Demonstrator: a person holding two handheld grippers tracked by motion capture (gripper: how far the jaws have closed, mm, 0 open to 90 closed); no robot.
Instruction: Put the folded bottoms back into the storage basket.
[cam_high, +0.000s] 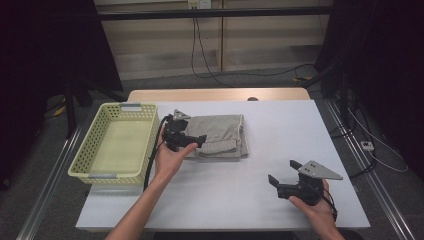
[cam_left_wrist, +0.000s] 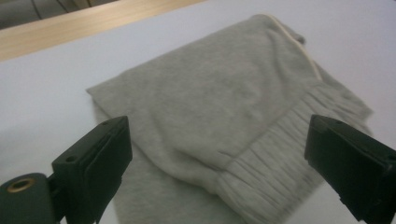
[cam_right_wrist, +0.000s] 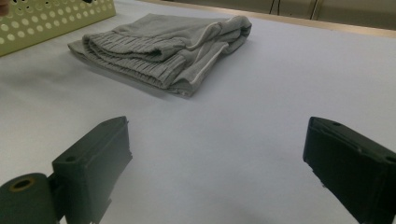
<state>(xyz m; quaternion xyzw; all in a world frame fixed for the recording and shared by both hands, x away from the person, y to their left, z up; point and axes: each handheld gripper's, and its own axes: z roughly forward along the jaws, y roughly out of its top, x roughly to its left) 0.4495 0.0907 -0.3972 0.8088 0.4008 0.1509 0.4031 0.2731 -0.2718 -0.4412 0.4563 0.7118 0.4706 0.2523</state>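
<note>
A folded grey garment (cam_high: 222, 135) with a ribbed waistband lies on the white table, just right of the basket. My left gripper (cam_high: 189, 134) hovers over its left edge, jaws wide apart and nothing between them. Seen from the left gripper view, the garment (cam_left_wrist: 224, 116) spreads out right under the open jaws, ribbed band toward the lower right. My right gripper (cam_high: 282, 172) is held open near the table's front right, well apart from the cloth. From the right gripper view the garment (cam_right_wrist: 163, 46) lies farther off, folded edges facing me.
A pale yellow perforated basket (cam_high: 92, 145) stands on the table's left side, with nothing visible inside; its corner (cam_right_wrist: 56, 16) appears in the right gripper view. The white table top (cam_high: 280, 130) ends in a wooden strip at the back. Cables run along the floor behind.
</note>
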